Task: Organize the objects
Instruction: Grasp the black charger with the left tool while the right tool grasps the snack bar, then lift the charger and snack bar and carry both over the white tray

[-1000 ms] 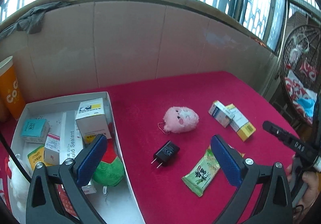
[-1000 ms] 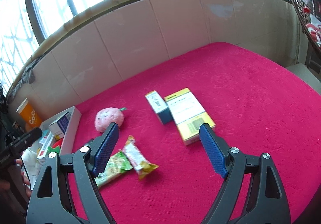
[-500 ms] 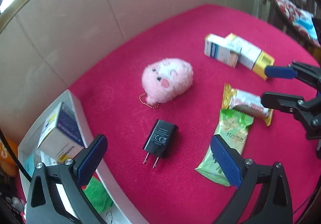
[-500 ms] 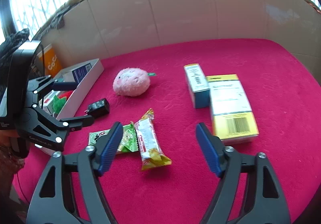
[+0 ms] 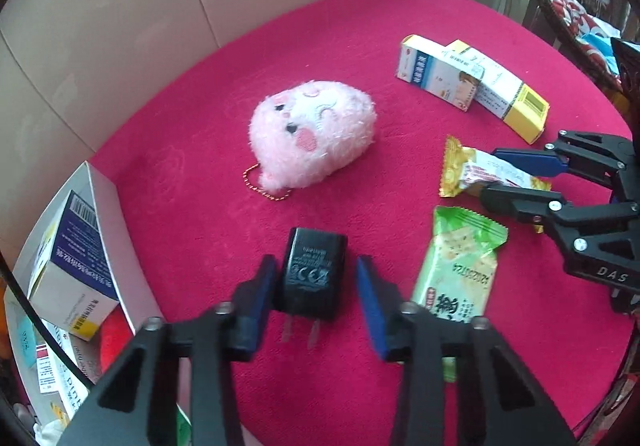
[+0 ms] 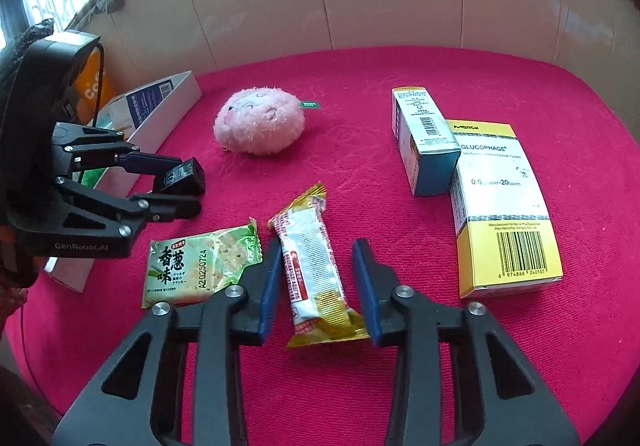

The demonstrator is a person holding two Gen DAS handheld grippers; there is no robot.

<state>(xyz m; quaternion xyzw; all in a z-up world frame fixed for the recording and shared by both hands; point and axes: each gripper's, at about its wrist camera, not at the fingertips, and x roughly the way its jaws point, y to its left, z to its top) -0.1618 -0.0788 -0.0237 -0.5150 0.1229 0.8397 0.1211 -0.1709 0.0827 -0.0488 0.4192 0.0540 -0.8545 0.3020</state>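
Left wrist view: left gripper [image 5: 316, 288] clamps the black charger [image 5: 314, 274], prongs pointing near; right gripper [image 6: 316, 280], narrowed, straddles the snack bar [image 6: 314, 258] lengthwise.

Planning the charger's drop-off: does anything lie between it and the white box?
Nothing visible: only bare red cloth separates the charger from the box, though its raised wall must be cleared.
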